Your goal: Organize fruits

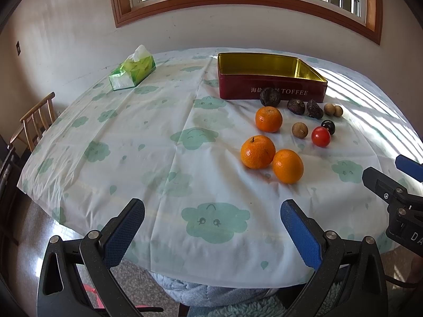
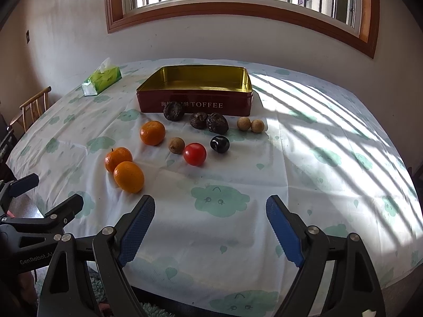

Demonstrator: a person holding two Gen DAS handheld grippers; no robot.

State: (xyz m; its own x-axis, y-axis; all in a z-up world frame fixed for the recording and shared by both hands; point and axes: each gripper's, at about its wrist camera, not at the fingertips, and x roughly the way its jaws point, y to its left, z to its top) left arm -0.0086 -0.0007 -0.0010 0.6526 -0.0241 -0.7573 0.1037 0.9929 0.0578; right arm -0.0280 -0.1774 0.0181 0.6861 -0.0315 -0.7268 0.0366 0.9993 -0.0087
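An open red TOFFEE tin (image 1: 272,91) (image 2: 195,103) with a gold inside stands empty at the back of the table. In front of it lie three oranges (image 1: 257,152) (image 2: 129,177), a red tomato (image 1: 320,136) (image 2: 194,154), a dark plum (image 1: 328,126) (image 2: 219,144), three wrinkled dark fruits (image 1: 270,96) (image 2: 217,123) and three small tan longans (image 1: 299,130) (image 2: 176,145). My left gripper (image 1: 211,208) is open and empty over the near table edge, left of the fruit. My right gripper (image 2: 210,206) is open and empty, in front of the fruit.
A green tissue box (image 1: 133,70) (image 2: 101,80) sits at the back left of the table. A wooden chair (image 1: 37,120) stands left of the table. The cloud-print tablecloth (image 1: 158,145) covers the table; sunlight stripes fall on its right side (image 2: 330,121).
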